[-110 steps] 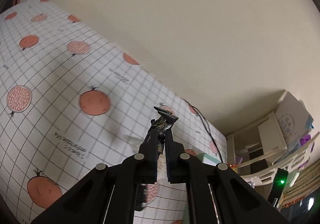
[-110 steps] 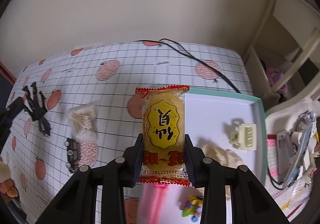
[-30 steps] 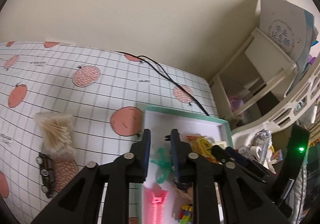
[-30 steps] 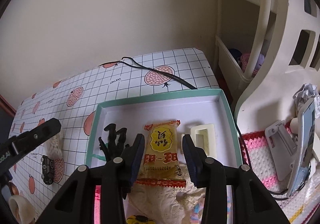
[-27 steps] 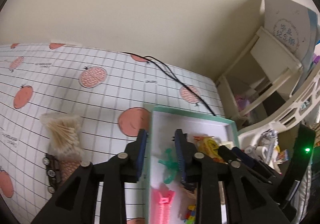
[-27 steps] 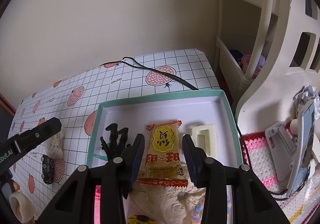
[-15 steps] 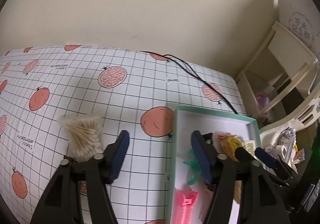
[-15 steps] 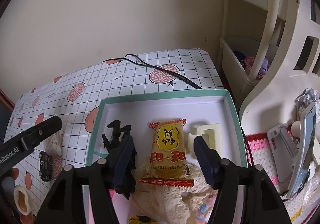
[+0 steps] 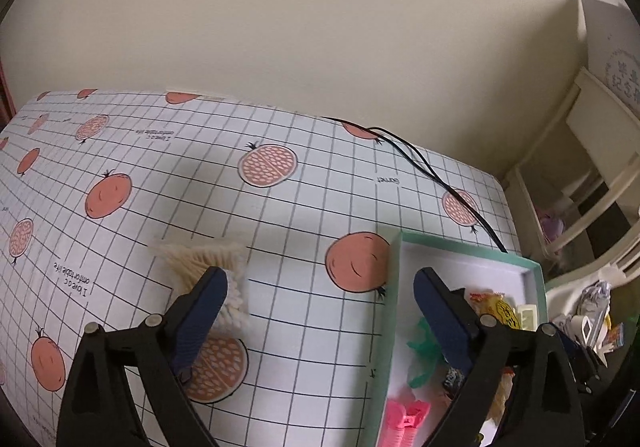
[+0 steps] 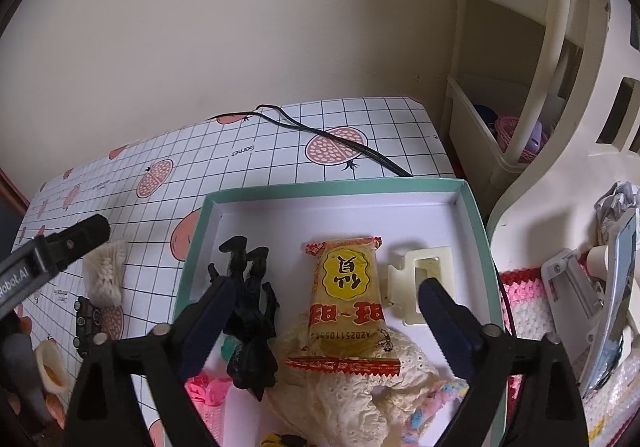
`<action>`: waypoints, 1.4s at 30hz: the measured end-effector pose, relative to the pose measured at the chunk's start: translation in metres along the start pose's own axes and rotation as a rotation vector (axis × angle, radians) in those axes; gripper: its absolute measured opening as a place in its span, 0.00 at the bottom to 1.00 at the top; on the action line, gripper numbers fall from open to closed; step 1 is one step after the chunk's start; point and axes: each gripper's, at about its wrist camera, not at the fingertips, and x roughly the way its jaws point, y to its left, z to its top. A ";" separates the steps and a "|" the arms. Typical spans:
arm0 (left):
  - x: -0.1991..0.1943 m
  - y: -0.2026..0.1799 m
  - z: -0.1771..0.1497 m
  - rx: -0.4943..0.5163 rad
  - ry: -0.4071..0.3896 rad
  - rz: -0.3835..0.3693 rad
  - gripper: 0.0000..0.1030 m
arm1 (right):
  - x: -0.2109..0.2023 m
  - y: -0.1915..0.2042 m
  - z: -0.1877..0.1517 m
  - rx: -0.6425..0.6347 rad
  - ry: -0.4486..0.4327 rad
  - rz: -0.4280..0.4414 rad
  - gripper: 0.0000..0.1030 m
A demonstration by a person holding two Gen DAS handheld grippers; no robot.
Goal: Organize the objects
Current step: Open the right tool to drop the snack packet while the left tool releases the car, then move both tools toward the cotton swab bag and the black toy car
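Both grippers are spread wide and holding nothing right now. The right gripper hangs over the teal-rimmed tray, and the snack packet lies flat in the tray between its open fingers, its lower end resting on a cream lace cloth. The left gripper sits over the gridded tablecloth, straddling the tray's left wall.

What I'd worry about: that tray is getting crowded. A black hair claw sits right at the right gripper's left finger, and a cream clip is just beside the packet on the other side. If the right gripper drops or swings carelessly, I reckon it snags the claw or shoves the packet off the lace.

The cotton swab bundle looks like the next candidate, being outside the tray and right at the left gripper's left fingertip. It's loose-looking stuff, so a sloppy pinch could scatter swabs everywhere. Coming back to the tray, the wall is in the way and would need clearing.

Other stuff: a small dark toy car near the swabs, a black cable running across the cloth toward the tray's far corner, a green clip and a pink clip already in the tray.
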 end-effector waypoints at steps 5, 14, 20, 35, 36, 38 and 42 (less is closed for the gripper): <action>-0.001 0.005 0.001 -0.022 -0.022 0.015 0.92 | 0.001 0.000 -0.001 0.001 -0.004 0.002 0.98; -0.002 0.009 0.003 -0.022 -0.026 0.022 0.92 | 0.001 0.000 0.000 0.009 -0.008 -0.007 1.00; -0.015 0.013 0.003 -0.020 -0.035 -0.002 0.92 | -0.009 0.006 0.001 -0.007 -0.015 -0.024 1.00; -0.081 0.062 0.013 -0.004 -0.110 0.028 0.92 | -0.071 0.066 0.014 -0.015 -0.105 0.053 1.00; -0.084 0.067 0.014 -0.007 -0.111 0.030 0.92 | -0.074 0.073 0.014 -0.018 -0.109 0.063 1.00; -0.091 0.077 0.015 -0.008 -0.112 0.039 0.92 | -0.078 0.084 0.015 -0.030 -0.116 0.074 1.00; -0.101 0.096 0.015 -0.012 -0.116 0.056 0.92 | -0.086 0.102 0.014 -0.035 -0.132 0.095 1.00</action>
